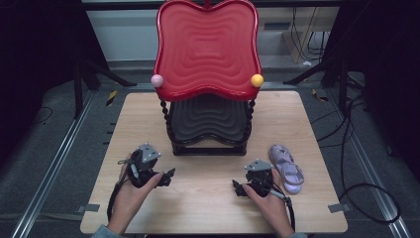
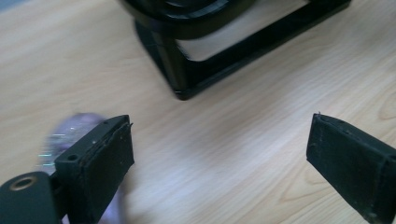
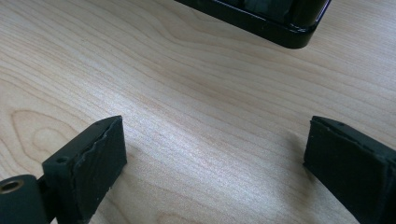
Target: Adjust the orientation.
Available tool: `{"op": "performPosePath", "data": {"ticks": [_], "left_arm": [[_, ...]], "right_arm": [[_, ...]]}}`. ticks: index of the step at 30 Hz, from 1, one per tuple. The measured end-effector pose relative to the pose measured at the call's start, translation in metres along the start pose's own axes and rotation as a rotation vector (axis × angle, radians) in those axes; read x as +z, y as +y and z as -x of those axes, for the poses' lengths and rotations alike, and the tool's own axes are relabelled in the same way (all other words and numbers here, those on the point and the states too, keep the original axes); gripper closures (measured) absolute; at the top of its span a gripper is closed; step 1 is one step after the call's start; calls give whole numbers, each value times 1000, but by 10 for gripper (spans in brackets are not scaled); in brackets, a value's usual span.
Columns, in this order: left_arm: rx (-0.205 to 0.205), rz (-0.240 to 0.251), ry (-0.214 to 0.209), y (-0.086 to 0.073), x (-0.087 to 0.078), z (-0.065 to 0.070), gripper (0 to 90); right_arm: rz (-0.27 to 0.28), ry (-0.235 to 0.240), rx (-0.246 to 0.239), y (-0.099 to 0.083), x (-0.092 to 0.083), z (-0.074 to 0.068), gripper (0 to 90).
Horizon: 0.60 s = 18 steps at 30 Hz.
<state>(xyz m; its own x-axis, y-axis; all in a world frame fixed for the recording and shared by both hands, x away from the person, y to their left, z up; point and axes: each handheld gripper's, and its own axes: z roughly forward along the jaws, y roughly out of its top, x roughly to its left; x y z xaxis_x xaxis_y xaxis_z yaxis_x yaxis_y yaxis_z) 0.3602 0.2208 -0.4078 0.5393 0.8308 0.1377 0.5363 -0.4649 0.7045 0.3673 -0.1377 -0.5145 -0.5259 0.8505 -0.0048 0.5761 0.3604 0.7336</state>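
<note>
My left gripper (image 1: 168, 177) rests on the worktop (image 1: 208, 208), jaws spread, nothing between them. A red-and-black two-tier stand (image 1: 208, 54) sits behind, centre. My right gripper (image 1: 238, 188) is likewise spread and empty. The lilac sandal (image 1: 287, 168) lies just beside it, on the right.

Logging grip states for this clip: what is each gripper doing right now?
Left gripper: open, holding nothing.
Right gripper: open, holding nothing.
</note>
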Motion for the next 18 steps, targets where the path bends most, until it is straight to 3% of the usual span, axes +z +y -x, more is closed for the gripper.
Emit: {"op": "performPosePath", "data": {"ticks": [3,7,12,15,18], "left_arm": [[3,-25,43,1,-10,-16,68],[-40,-33,40,-3,-18,-33,69],[-58,-61,81,-13,-24,-52,72],[-92,-65,107,-18,-27,-62,75],[-105,-62,112,-21,-31,-69,82]], "right_arm": [[-1,0,1,0,0,0,59],[0,1,1,0,0,0,59],[0,1,1,0,0,0,59],[0,1,0,0,0,0,59],[0,1,1,0,0,0,59]]}}
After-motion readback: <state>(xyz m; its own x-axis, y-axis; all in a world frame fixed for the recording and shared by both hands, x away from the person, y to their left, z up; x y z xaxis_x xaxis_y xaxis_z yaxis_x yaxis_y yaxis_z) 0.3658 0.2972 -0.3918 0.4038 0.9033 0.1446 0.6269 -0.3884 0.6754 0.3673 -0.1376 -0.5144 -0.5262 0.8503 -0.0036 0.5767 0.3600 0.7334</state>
